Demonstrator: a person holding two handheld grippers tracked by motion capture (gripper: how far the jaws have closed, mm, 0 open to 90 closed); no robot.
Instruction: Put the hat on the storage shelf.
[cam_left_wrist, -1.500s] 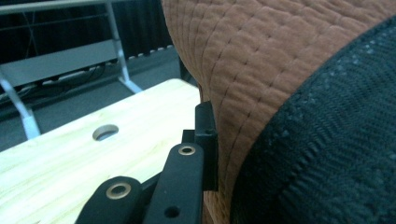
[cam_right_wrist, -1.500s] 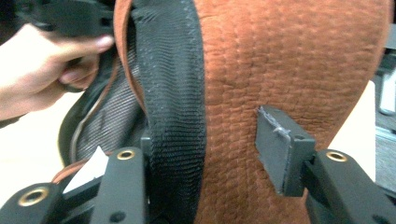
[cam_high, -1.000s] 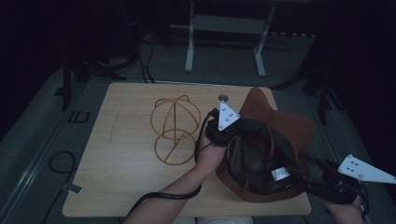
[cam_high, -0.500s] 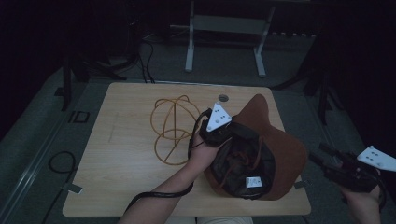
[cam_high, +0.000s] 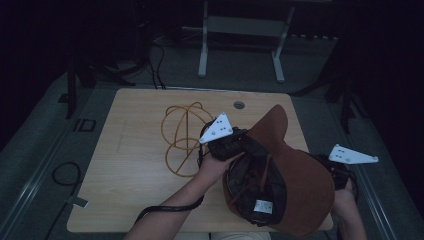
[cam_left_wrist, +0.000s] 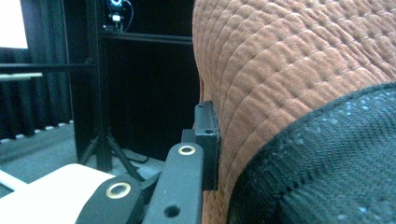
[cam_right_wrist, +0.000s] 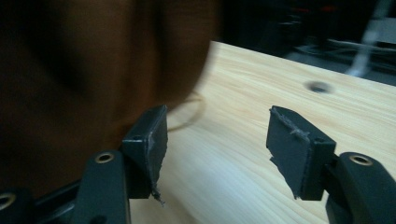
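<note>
The left claw (cam_high: 235, 145) pinched the rim of a quilted rust-brown fabric hat with black mesh lining (cam_high: 295, 185), held tilted over the right half of the pale wooden surface (cam_high: 135, 165). The right claw (cam_right_wrist: 217, 140) stood spread beside the hat. An orange wire frame (cam_high: 182, 137) lay nearby.

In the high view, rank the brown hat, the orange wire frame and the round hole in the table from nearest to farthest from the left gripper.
From the left gripper:
1. Brown hat, touching it, on its right.
2. Orange wire frame, just left of it.
3. Round hole, beyond it near the table's far edge.
</note>
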